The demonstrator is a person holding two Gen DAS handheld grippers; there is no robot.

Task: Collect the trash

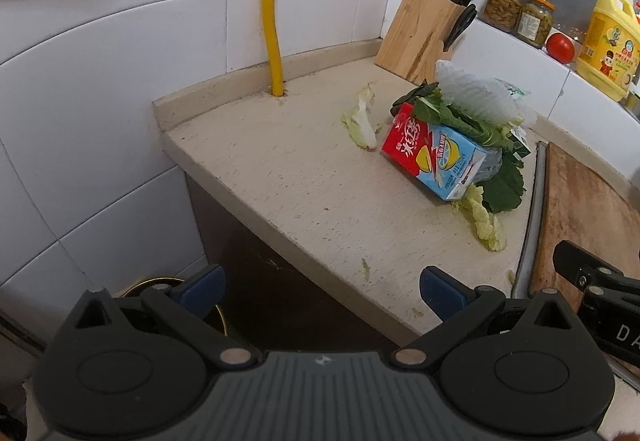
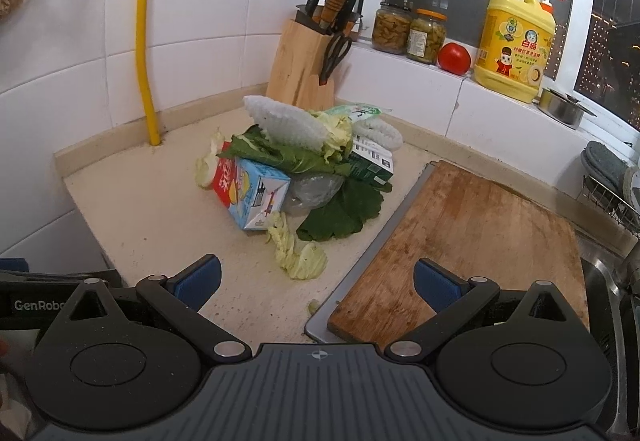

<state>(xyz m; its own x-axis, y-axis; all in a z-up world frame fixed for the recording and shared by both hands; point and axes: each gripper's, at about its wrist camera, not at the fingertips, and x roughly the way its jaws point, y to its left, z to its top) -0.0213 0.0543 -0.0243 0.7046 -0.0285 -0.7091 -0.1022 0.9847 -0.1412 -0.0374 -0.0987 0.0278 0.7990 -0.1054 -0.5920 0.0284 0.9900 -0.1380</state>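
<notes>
A heap of trash lies on the beige counter: a red and blue drink carton, dark green leaves, white foam netting, a green carton and pale cabbage scraps. My left gripper is open and empty, hovering over the counter's near edge, well short of the heap. My right gripper is open and empty too, above the left edge of the wooden cutting board. A round bin rim shows below the counter.
A knife block stands in the corner behind the heap. Two jars, a tomato and a yellow detergent jug line the window sill. A yellow pipe runs down the tiled wall. A sink lies at right.
</notes>
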